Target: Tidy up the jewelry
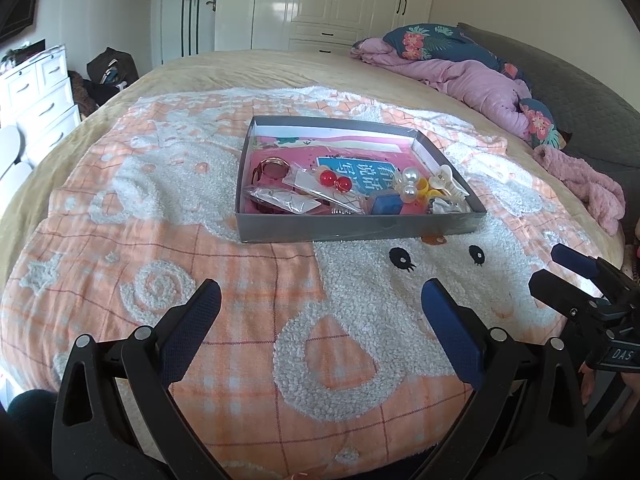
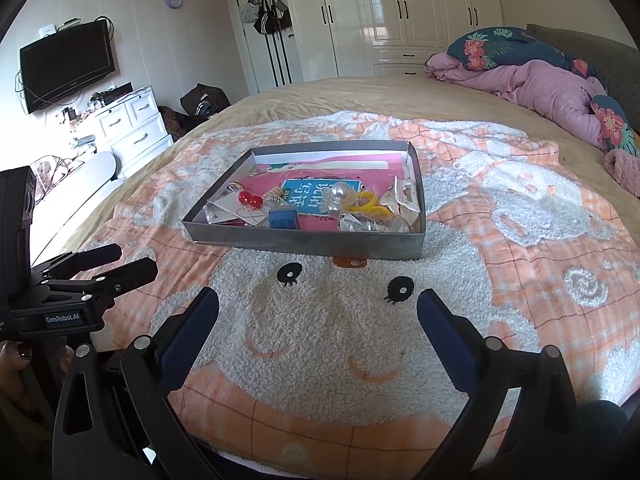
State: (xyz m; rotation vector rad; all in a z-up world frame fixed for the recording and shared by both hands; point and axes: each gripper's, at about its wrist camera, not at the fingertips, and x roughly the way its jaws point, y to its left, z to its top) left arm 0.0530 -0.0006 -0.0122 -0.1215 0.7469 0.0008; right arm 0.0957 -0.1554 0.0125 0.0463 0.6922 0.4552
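Note:
A shallow grey box (image 1: 352, 229) (image 2: 304, 242) sits on the orange and white blanket in the middle of the bed. Inside it lie red bead earrings (image 1: 335, 180) (image 2: 250, 199), large pearl beads (image 1: 409, 184) (image 2: 338, 196), a small blue block (image 1: 386, 205) (image 2: 282, 218), a yellow ring piece (image 2: 370, 203), a cream hair claw (image 1: 446, 181), a pink-rimmed round piece (image 1: 274, 168) and clear packets (image 1: 286, 200). My left gripper (image 1: 320, 300) hovers open over the blanket, short of the box. My right gripper (image 2: 318, 304) is also open, nothing between its fingers.
A pink quilt and floral pillows (image 1: 472, 76) (image 2: 540, 84) are piled at the head of the bed. White drawers (image 2: 128, 124) and a wall television (image 2: 66, 64) stand left of the bed. White wardrobes (image 2: 400, 16) line the far wall. A hand (image 2: 18, 364) grips the left tool.

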